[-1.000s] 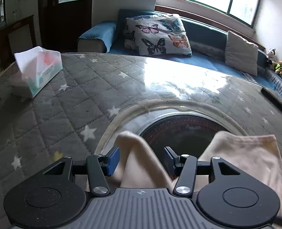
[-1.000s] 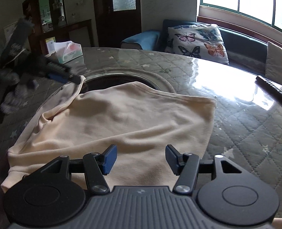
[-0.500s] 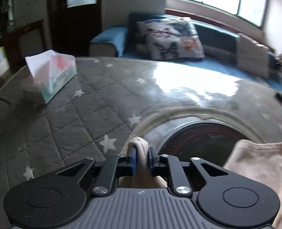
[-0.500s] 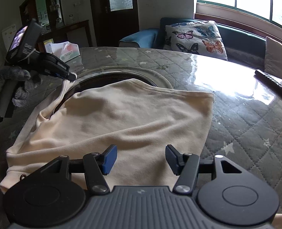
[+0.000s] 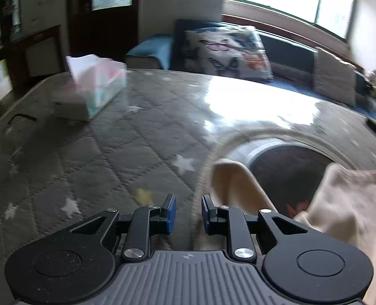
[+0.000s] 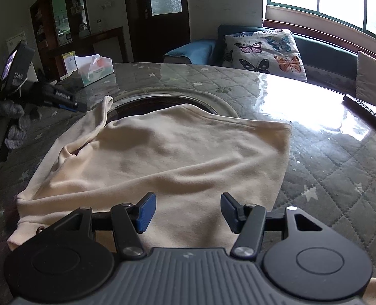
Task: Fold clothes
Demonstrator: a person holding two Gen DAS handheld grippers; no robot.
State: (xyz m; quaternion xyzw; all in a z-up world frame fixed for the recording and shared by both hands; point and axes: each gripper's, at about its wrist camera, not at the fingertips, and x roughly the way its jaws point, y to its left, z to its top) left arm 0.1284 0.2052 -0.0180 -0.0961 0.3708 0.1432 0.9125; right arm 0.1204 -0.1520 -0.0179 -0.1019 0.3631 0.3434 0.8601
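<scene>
A cream garment (image 6: 177, 157) lies spread on the quilted grey table, partly over a round dark glass inset. Its sleeve (image 6: 104, 117) points toward the far left. My right gripper (image 6: 188, 213) is open and empty, low over the garment's near edge. My left gripper (image 5: 185, 214) is open with a narrow gap, empty, just left of the sleeve end (image 5: 233, 180). The left gripper also shows in the right wrist view (image 6: 71, 104), close to the sleeve tip.
A tissue box (image 5: 96, 89) stands on the far left of the table. A black remote (image 6: 365, 111) lies at the right edge. The round glass inset (image 5: 289, 167) is in the table's middle. A sofa with a butterfly cushion (image 6: 264, 50) is behind the table.
My left gripper shut on the sleeve end, then opened and let it go, shifting left off the sleeve. The right gripper stayed open and nearly still.
</scene>
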